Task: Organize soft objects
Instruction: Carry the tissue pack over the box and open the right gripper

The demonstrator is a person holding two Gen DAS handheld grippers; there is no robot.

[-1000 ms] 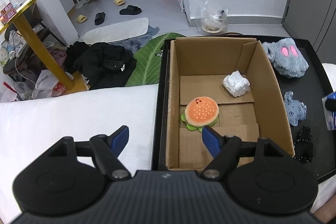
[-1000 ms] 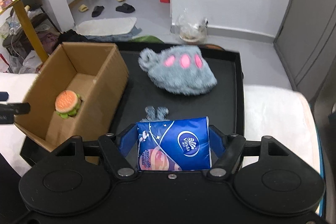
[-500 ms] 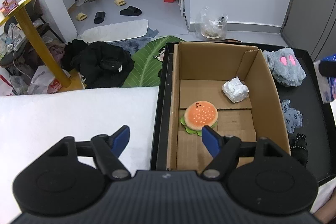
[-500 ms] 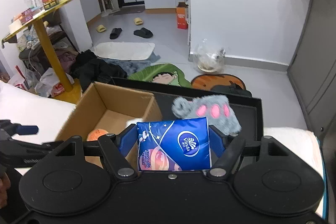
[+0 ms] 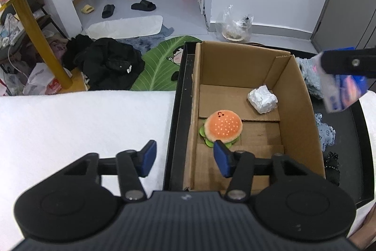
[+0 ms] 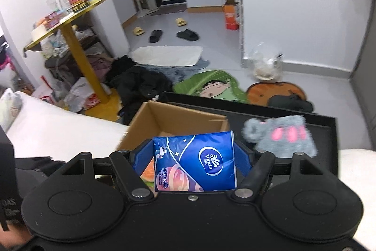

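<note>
Pinched crosswise in the right claw (image 6: pixel 194 164), long axis spanning the pads: blue tissue pack (image 6: pixel 194 166), above the cardboard box (image 5: pixel 293 95), its opening ahead and below; left claw (image 5: pixel 184 158) empty, jaws just narrowed, at the box's near corner.

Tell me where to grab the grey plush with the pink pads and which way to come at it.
Pinch the grey plush across its fluffy body, coming down from above. It lies flat on the black tray to the right of the cardboard box, open from above; its soft pile should compress between the pads. Its small rounded end offers less to hold.
</note>
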